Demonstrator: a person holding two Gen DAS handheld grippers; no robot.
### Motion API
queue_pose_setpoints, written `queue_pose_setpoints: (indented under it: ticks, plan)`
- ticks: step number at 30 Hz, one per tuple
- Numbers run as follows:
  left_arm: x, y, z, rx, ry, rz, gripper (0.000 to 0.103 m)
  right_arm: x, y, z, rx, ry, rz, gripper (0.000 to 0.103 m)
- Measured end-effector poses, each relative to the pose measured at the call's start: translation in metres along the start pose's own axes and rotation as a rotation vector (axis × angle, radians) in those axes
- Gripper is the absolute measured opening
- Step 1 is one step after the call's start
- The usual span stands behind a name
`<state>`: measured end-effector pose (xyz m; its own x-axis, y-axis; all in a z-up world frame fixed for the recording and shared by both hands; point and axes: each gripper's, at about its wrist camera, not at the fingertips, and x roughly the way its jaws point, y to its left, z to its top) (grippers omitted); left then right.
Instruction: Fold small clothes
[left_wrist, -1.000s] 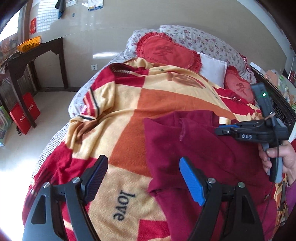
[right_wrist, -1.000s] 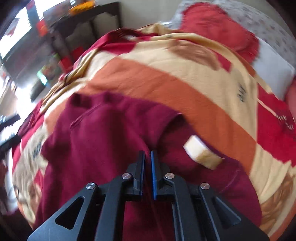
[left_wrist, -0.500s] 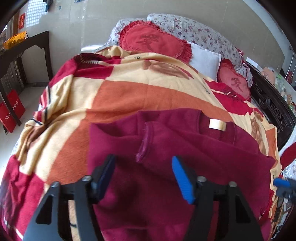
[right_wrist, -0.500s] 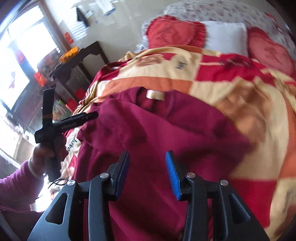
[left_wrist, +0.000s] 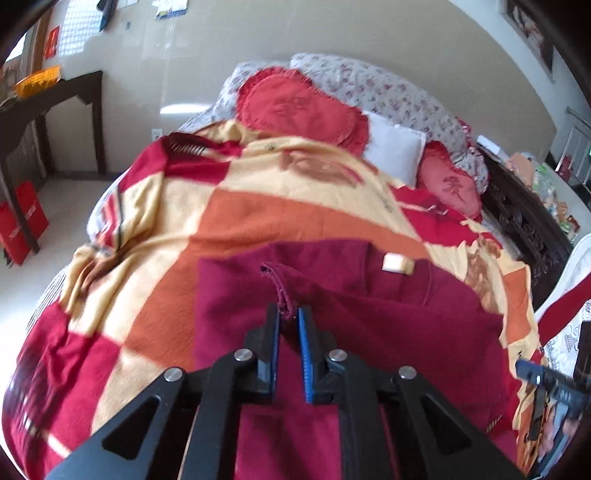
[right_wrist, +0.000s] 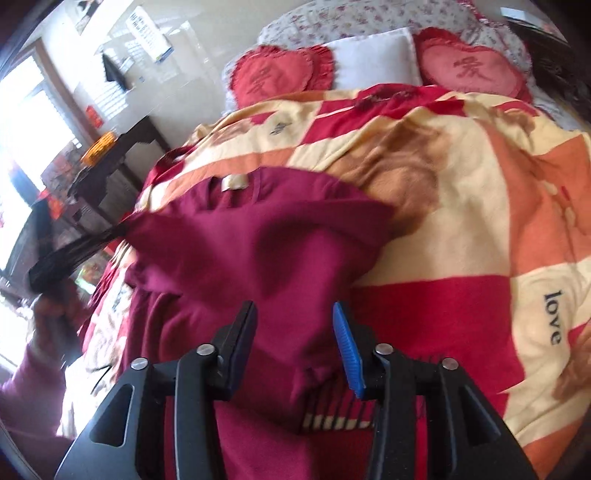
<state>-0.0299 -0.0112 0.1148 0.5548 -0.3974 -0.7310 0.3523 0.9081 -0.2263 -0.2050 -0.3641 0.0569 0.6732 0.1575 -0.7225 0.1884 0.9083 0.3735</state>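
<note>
You are partway through folding a maroon sweater (left_wrist: 369, 332) that lies spread on a bed, collar at the far end with a pale neck label (left_wrist: 397, 264) showing.

Your left gripper (left_wrist: 288, 317) has its jaws drawn nearly together, pinching the ribbed edge of a sleeve cuff (left_wrist: 280, 291) that lies across the sweater's chest. Your right gripper (right_wrist: 295, 325) hangs with its jaws wide apart above the near part of the sweater (right_wrist: 258, 258), holding nothing. In the right wrist view, one side of the garment looks lifted and blurred where the left gripper pulls it.

The step in hand appears to be laying the sleeve over the body. Next, you likely need to carry the cuff to where the sleeve lies flat and straight, then release it. The right gripper could press or take the hem (right_wrist: 332, 417), whose striped edge shows near its fingers. The knit looks soft and may bunch if dragged.

The sweater rests on a checked fleece blanket (left_wrist: 184, 206) in red, orange and cream, with the word "love" printed on it. At the far end lie heart-shaped red cushions (left_wrist: 295, 107), a white pillow (left_wrist: 395, 151) and floral bedding (left_wrist: 388, 88). A dark wooden table (left_wrist: 51, 96) stands at the far left by a pale wall, with red bags (left_wrist: 22, 221) on the floor beside it.
</note>
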Motion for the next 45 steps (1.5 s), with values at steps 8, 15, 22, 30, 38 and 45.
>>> queue_pose_setpoints:
  ticks: [8, 15, 22, 30, 38, 45]
  plan:
    - [0.021, 0.020, -0.025, -0.056, 0.089, 0.057, 0.010, 0.044, -0.025, 0.034, 0.077, 0.025, -0.106, 0.034]
    - [0.014, 0.024, -0.031, -0.043, 0.070, 0.059, 0.010, 0.066, -0.033, 0.069, 0.113, 0.020, -0.077, 0.000]
    - [0.027, 0.000, -0.044, 0.039, 0.094, 0.091, 0.010, 0.072, -0.024, 0.071, -0.053, -0.022, -0.274, 0.000]
    - [0.031, 0.004, -0.044, 0.028, 0.111, 0.093, 0.010, 0.040, -0.042, 0.023, 0.179, 0.034, -0.003, 0.032]
    - [0.008, 0.001, -0.054, 0.041, 0.126, 0.073, 0.051, 0.042, -0.028, -0.004, 0.069, 0.067, -0.120, 0.000]
    - [-0.021, 0.000, -0.073, 0.066, 0.134, 0.069, 0.053, 0.033, -0.034, -0.012, 0.159, 0.045, -0.078, 0.013]
